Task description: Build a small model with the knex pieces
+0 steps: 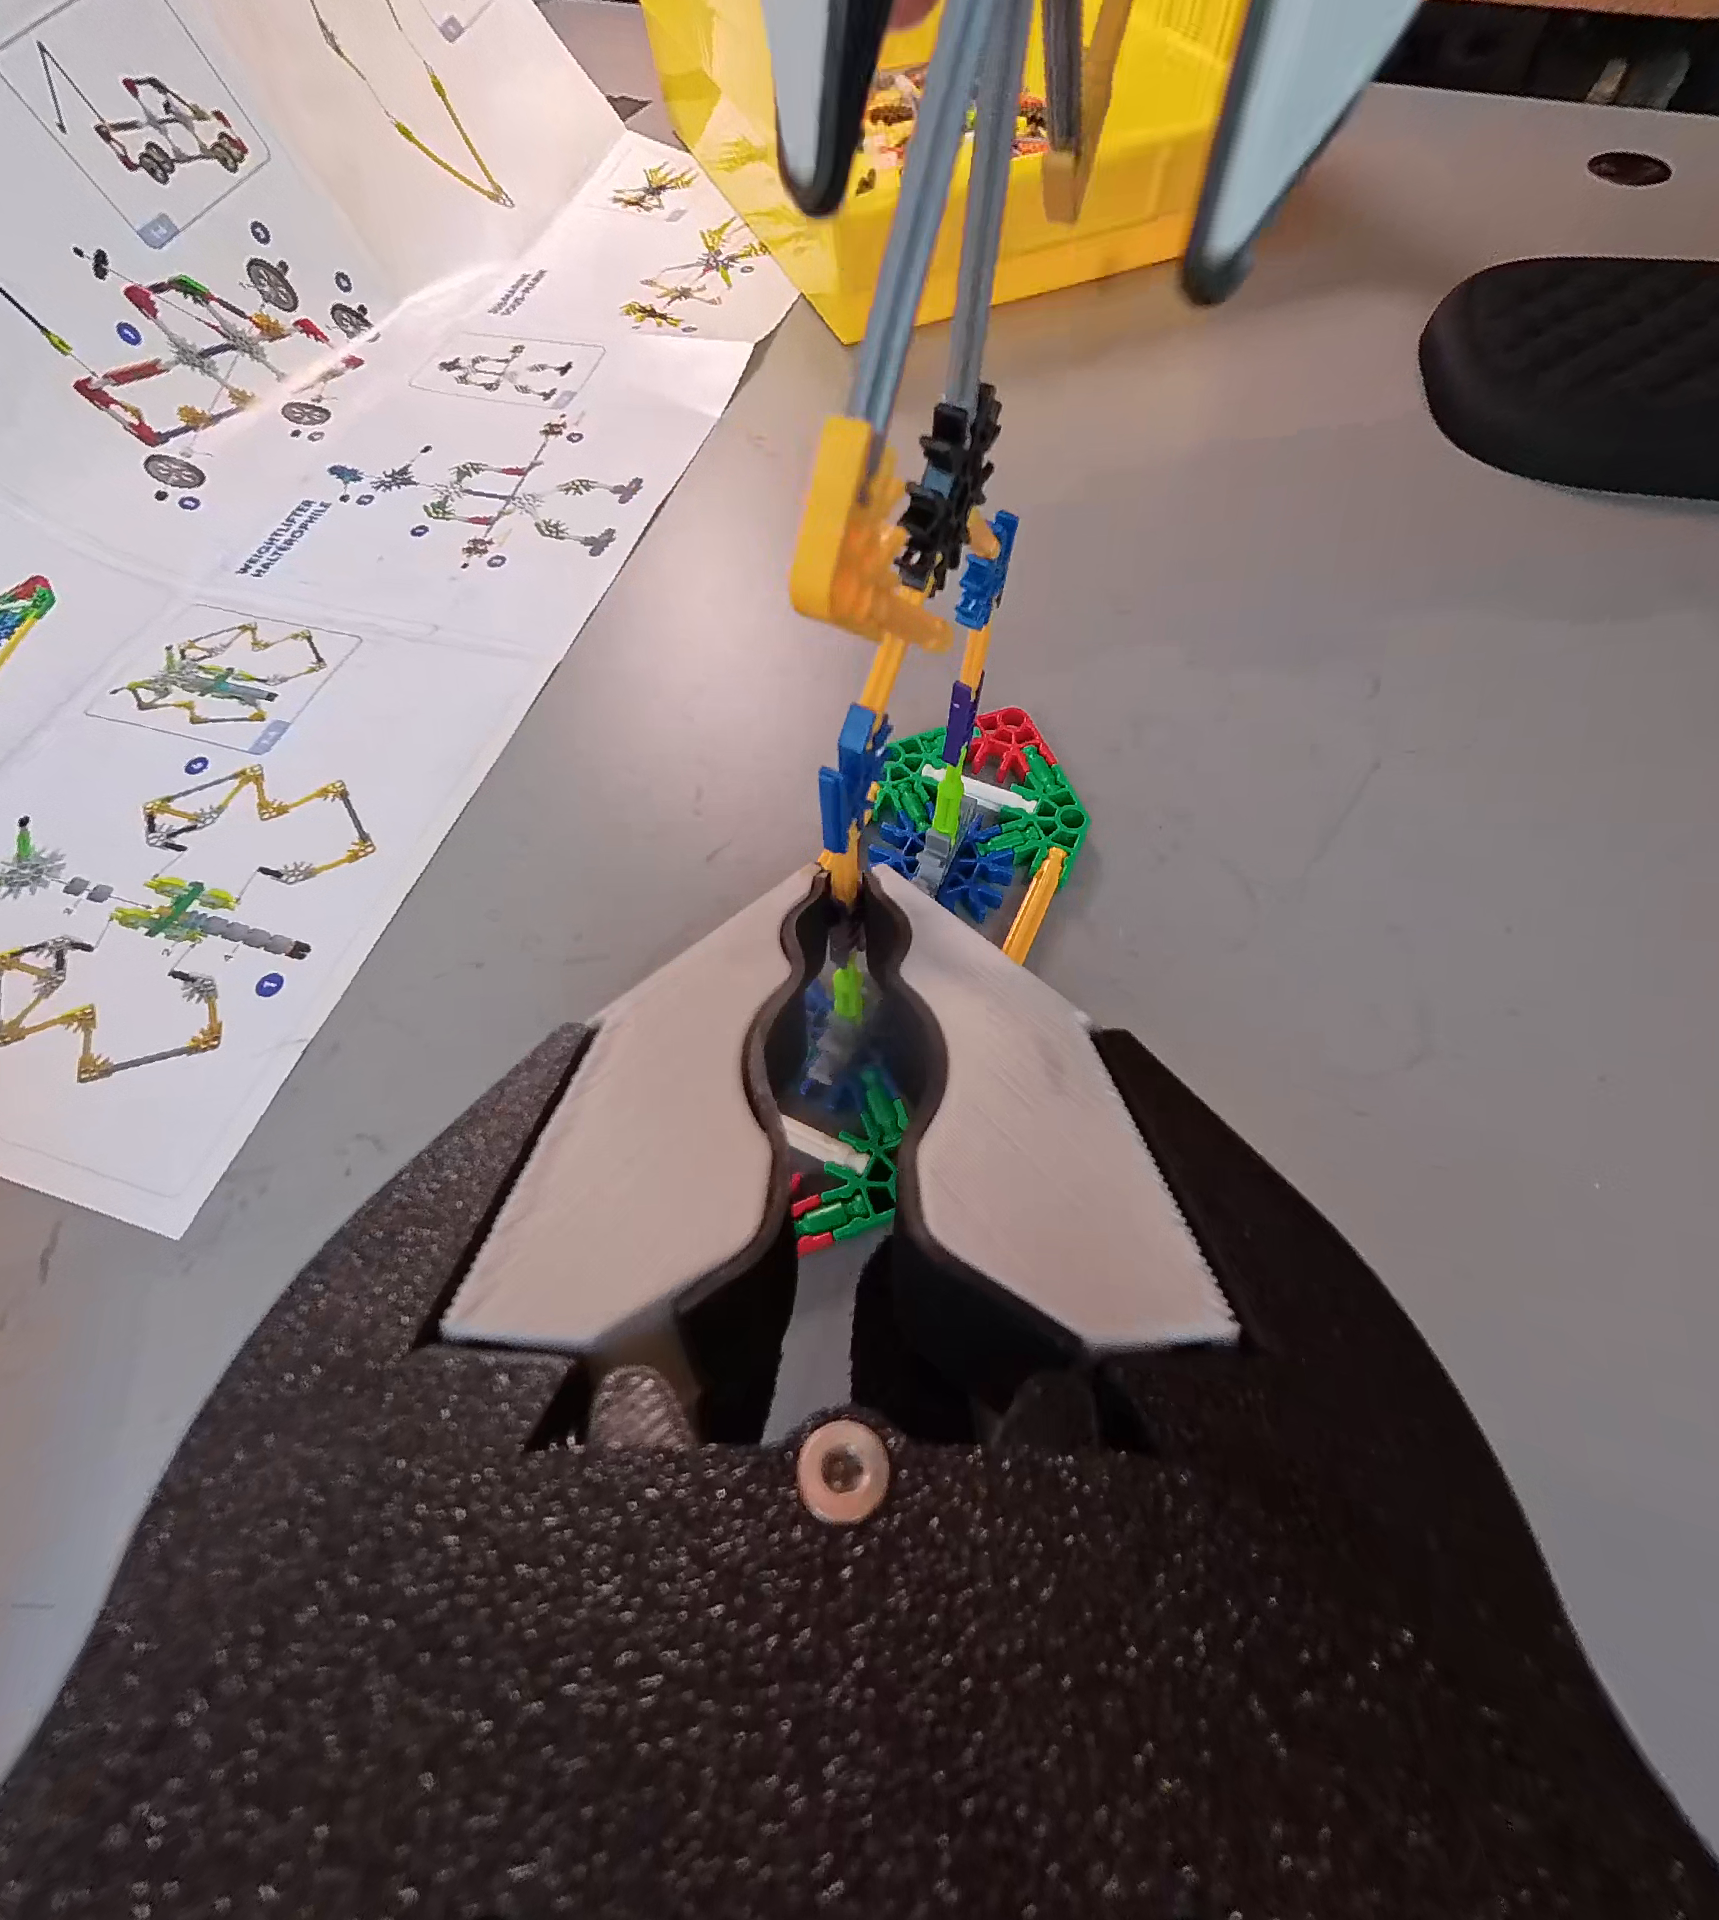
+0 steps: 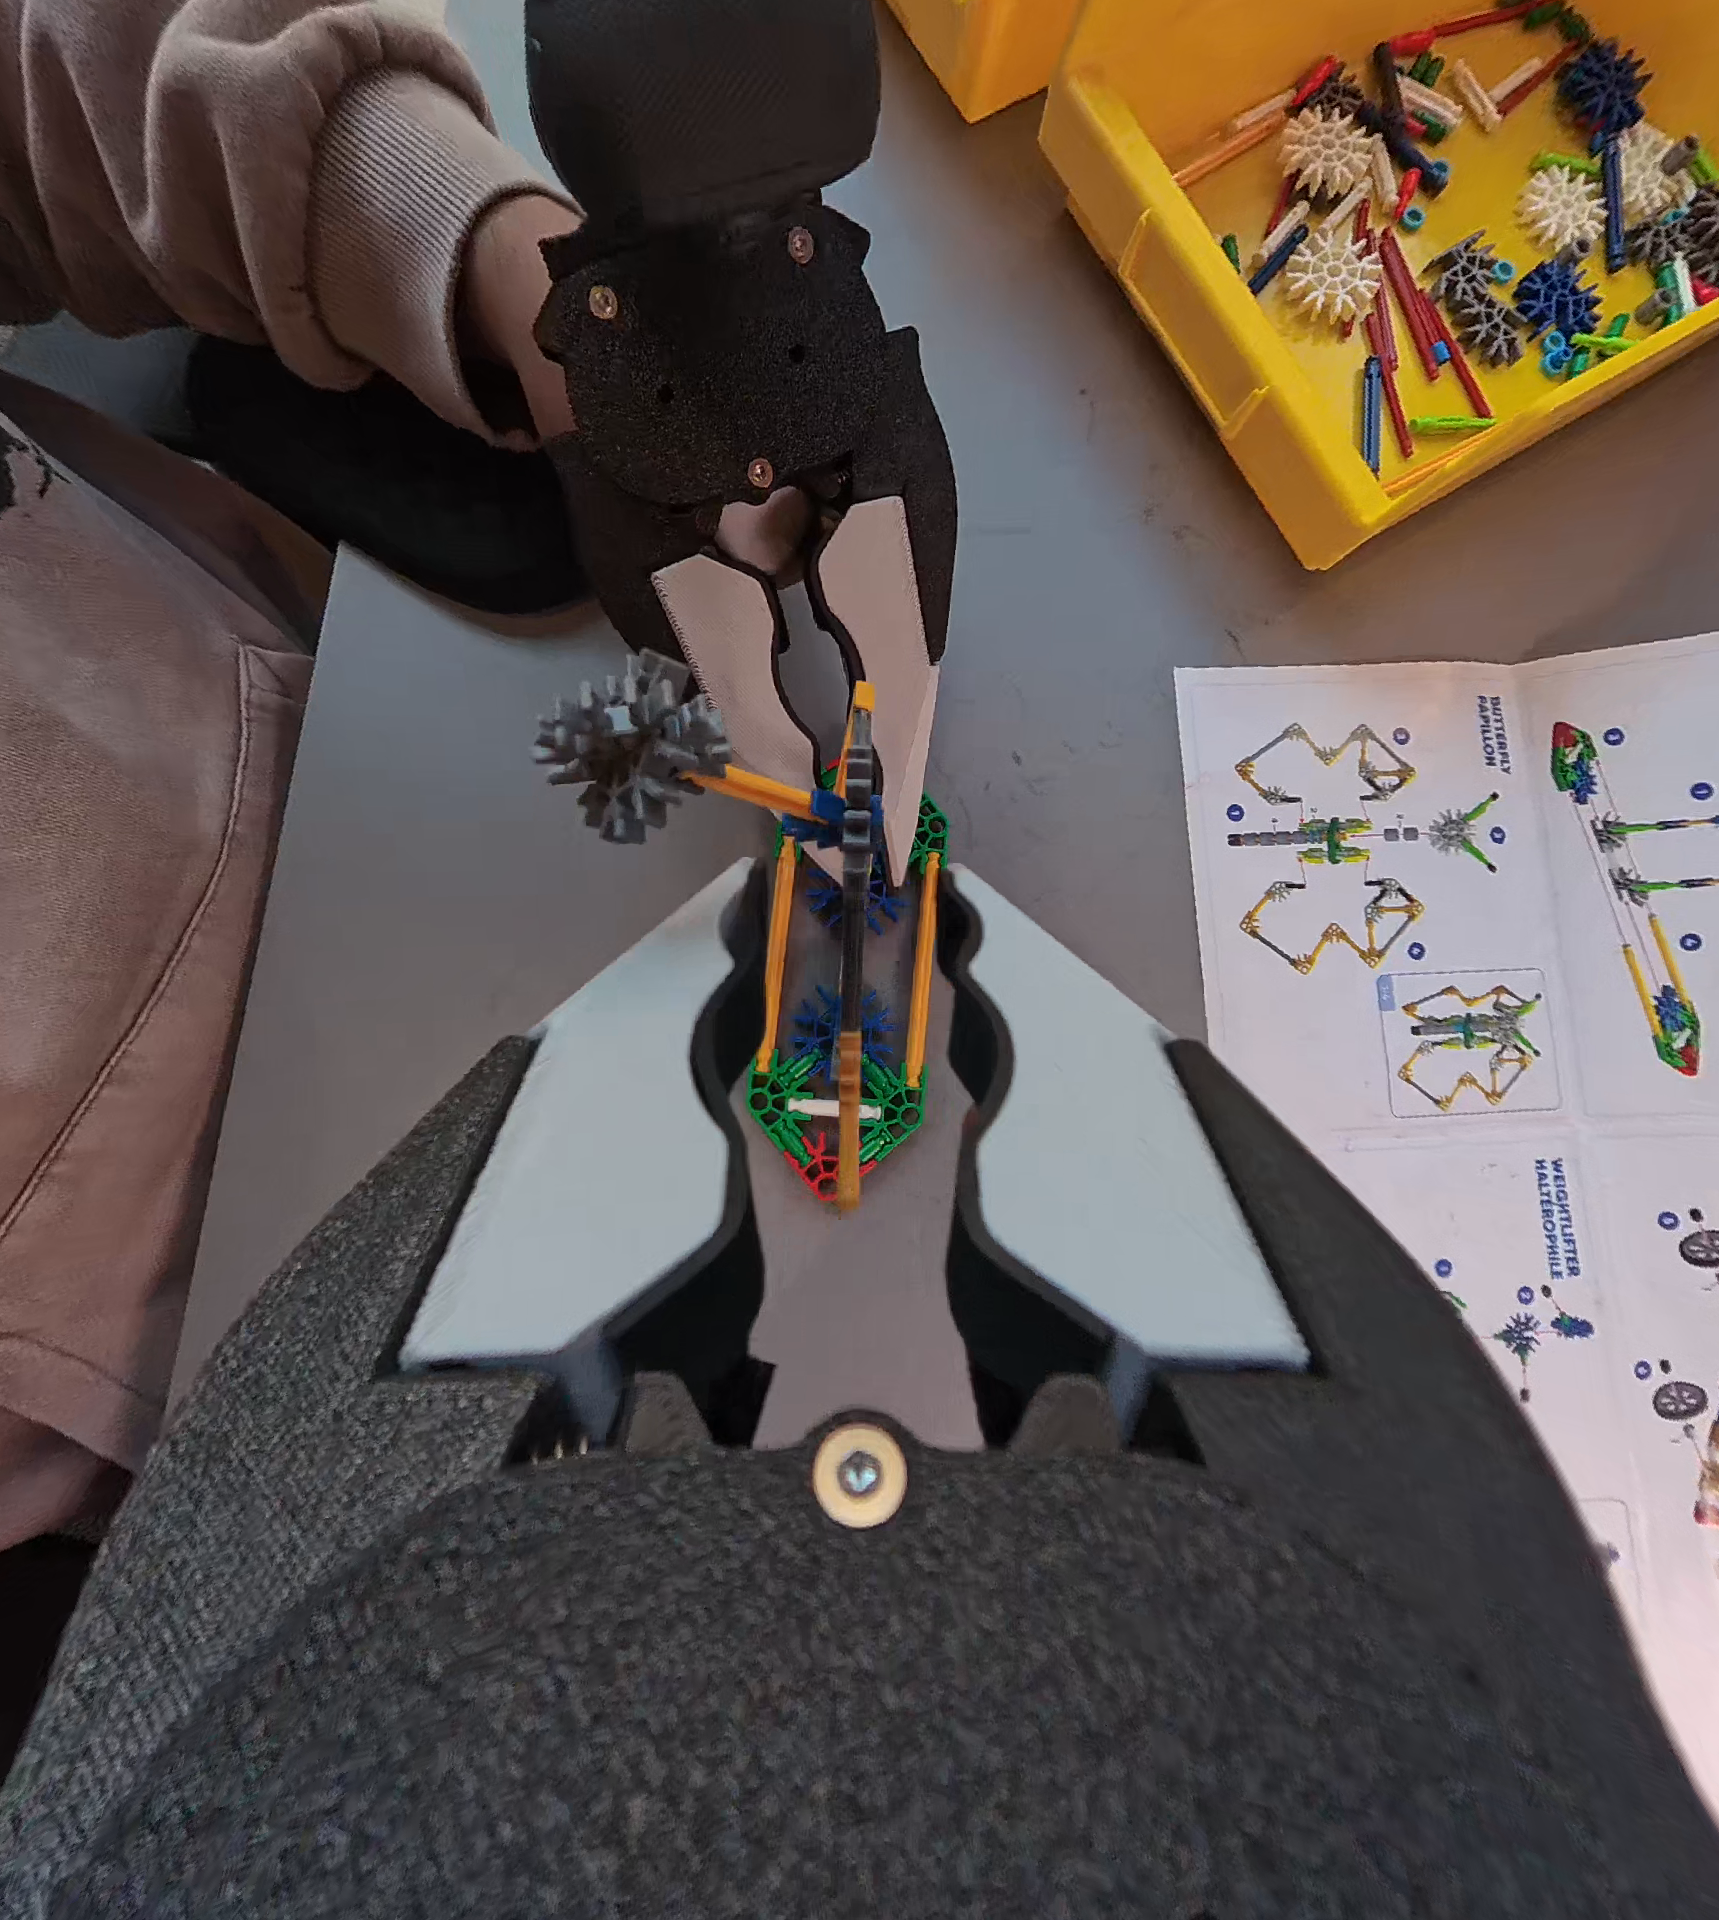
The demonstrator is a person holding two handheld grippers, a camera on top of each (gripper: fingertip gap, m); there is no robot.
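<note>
A rod-and-connector model (image 1: 980, 810) stands on the grey table (image 1: 1406, 987). Its base is green, red and blue connectors. Yellow rods rise from it to blue connectors, a black toothed connector (image 1: 954, 488), a yellow connector (image 1: 850, 540) and two long grey rods (image 1: 938, 208). My left gripper (image 1: 847, 883) is shut on a yellow rod low on the model; it also shows in the right wrist view (image 2: 865, 821). My right gripper (image 2: 850, 883) is open, its jaws wide apart on either side of the model's upper part. In the left wrist view the right gripper (image 1: 1011, 239) straddles the grey rods. A grey toothed connector (image 2: 631, 743) sticks out sideways on a yellow rod.
A yellow bin (image 2: 1250, 395) with several loose rods and connectors sits beyond the model; it also shows in the left wrist view (image 1: 1094, 270). A printed instruction sheet (image 1: 315, 623) lies flat beside it. A black padded object (image 1: 1644, 384) lies at the table edge. A person's sleeve (image 2: 211, 156) holds the left gripper. The grippers' ends are close to 9 cm from one another.
</note>
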